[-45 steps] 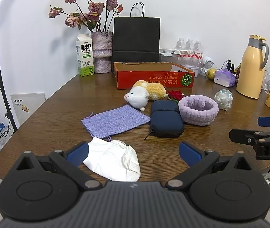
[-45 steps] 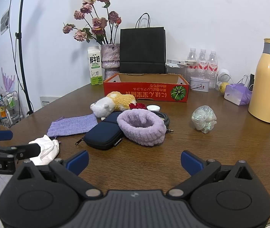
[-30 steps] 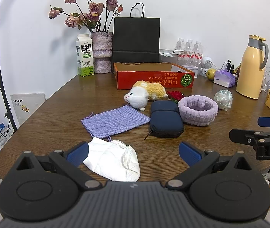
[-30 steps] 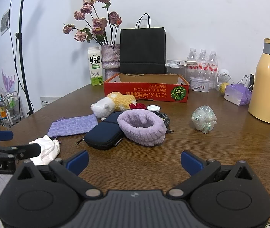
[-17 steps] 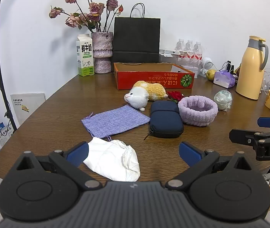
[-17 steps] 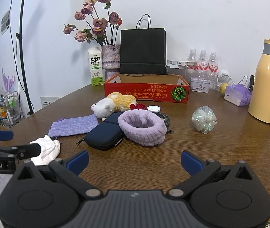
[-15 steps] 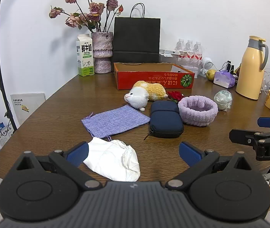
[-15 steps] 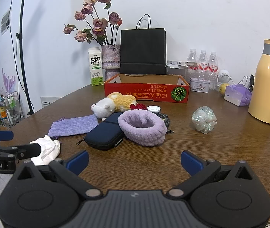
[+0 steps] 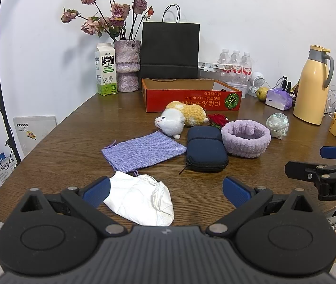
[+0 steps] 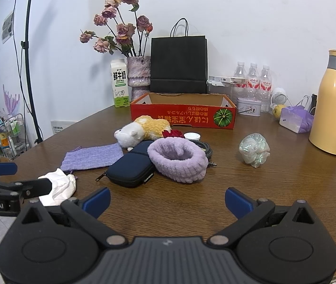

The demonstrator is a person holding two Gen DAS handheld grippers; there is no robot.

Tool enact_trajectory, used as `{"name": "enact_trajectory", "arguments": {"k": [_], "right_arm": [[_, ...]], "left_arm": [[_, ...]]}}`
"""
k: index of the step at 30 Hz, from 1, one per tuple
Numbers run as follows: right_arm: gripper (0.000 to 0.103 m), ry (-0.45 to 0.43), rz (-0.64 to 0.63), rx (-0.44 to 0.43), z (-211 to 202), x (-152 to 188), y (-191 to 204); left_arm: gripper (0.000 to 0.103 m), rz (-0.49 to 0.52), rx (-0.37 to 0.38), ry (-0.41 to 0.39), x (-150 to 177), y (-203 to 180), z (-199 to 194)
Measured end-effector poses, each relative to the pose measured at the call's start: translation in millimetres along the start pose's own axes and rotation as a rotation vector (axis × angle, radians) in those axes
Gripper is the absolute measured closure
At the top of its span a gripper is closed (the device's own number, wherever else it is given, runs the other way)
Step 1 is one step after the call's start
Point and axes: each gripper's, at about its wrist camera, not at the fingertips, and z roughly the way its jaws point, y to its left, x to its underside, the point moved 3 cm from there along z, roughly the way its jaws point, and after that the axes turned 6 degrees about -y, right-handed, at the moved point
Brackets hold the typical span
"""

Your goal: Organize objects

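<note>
Headband [image 10: 178,159] hides most of cable [image 10: 205,148].

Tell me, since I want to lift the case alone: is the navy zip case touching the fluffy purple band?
Touching. In the right wrist view the purple band presses against the navy zip case along its right edge, with no wood showing between them.

On the table [image 9: 56,146] we see the crumpled bag [image 9: 141,201] nearest, the drawstring pouch [image 9: 143,151] just behind it. Right of the pouch: zip case [image 9: 205,151], touching the fuzzy headband [image 9: 246,138] on its right. Plush toy [image 9: 182,119] sits behind pouch and case, cardboard tray [image 9: 191,97] behind that. Milk carton [image 9: 105,69], vase [image 9: 127,65] and paper bag [image 9: 169,51] line the wall. Thermos [image 9: 312,85] far right.
</note>
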Motion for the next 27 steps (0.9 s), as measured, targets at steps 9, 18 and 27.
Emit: {"name": "enact_trajectory", "arguments": {"k": [9,18,27], "right_arm": [[0.0,-0.001,-0.001,0.0,0.0,0.0,-0.1],[0.0,-0.001,-0.001,0.0,-0.2,0.2,0.1],[0.0,-0.002,-0.002,0.0,0.2,0.8,0.1]], "left_arm": [[0.0,0.0,0.0,0.0,-0.4,-0.4,-0.9],[0.0,-0.002,0.0,-0.001,-1.1,-0.6,-2.4],[0.0,-0.006,0.001,0.003,-0.6,0.1,-4.0]]}}
